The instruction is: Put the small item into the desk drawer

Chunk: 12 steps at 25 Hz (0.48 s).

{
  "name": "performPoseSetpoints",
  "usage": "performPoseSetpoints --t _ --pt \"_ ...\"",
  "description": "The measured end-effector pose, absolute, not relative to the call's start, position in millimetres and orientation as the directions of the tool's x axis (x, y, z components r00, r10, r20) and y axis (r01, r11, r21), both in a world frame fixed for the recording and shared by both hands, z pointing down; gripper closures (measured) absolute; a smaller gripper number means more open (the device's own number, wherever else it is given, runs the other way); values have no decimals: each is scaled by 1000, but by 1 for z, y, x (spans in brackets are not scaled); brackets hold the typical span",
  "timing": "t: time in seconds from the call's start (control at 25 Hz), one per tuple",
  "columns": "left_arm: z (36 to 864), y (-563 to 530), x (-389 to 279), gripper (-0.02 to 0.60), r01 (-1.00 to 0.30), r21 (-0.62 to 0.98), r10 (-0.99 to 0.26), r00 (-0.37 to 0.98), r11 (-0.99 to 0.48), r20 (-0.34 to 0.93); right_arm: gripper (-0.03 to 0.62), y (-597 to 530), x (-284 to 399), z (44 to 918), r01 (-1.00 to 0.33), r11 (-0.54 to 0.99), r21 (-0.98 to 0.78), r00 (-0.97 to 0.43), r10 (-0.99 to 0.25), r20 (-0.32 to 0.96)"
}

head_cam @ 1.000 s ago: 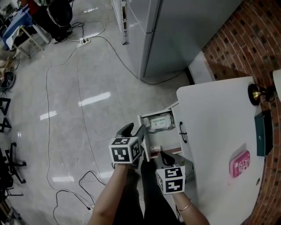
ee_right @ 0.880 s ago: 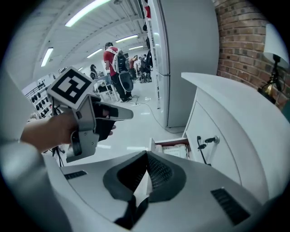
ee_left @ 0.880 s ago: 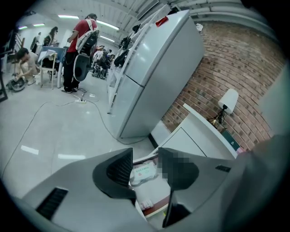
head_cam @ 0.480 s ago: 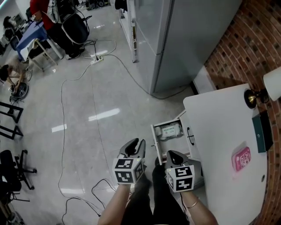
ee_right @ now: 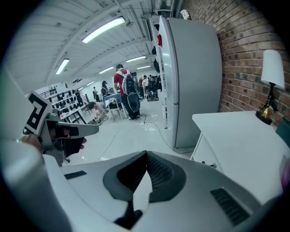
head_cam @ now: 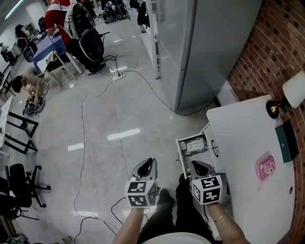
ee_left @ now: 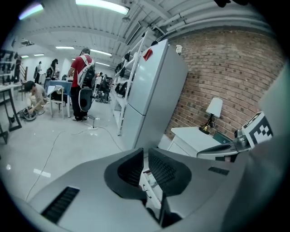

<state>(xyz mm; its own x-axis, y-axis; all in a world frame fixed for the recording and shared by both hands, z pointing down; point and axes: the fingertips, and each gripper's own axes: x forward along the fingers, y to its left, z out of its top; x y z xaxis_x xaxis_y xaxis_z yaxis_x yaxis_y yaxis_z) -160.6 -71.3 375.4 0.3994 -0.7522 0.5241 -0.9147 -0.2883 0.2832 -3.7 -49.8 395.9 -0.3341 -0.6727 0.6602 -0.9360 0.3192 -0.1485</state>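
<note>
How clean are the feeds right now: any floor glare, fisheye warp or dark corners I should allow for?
Head view: sharp, with bright streaks of glare on the glossy floor. Left gripper view: strong fisheye, the refrigerator leans and bows, and the corners are black. Right gripper view: same warp and dark corners; the lamp sits near the right edge.

Bright ceiling tubes [ee_left: 99,5] glare off the floor [head_cam: 124,135]; wide-angle edges bulge, darkened.

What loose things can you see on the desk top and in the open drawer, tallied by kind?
Lamp: 1
Dark teal box: 1
Pink item: 1
Pale packet, in the open drawer: 1
Total: 4
</note>
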Motion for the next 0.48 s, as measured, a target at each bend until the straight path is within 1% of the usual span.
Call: performPoseSetpoints --t 0.16,0.48 --pt "360 -52 -181 543 -928 247 -771 369 -278 519 586 -36 -9 383 -934 327 -145 -339 -681 649" --pt "344 -20 -224 541 -949 227 -805 306 -217 508 588 -16 -19 363 -928 342 -149 -356 -692 628"
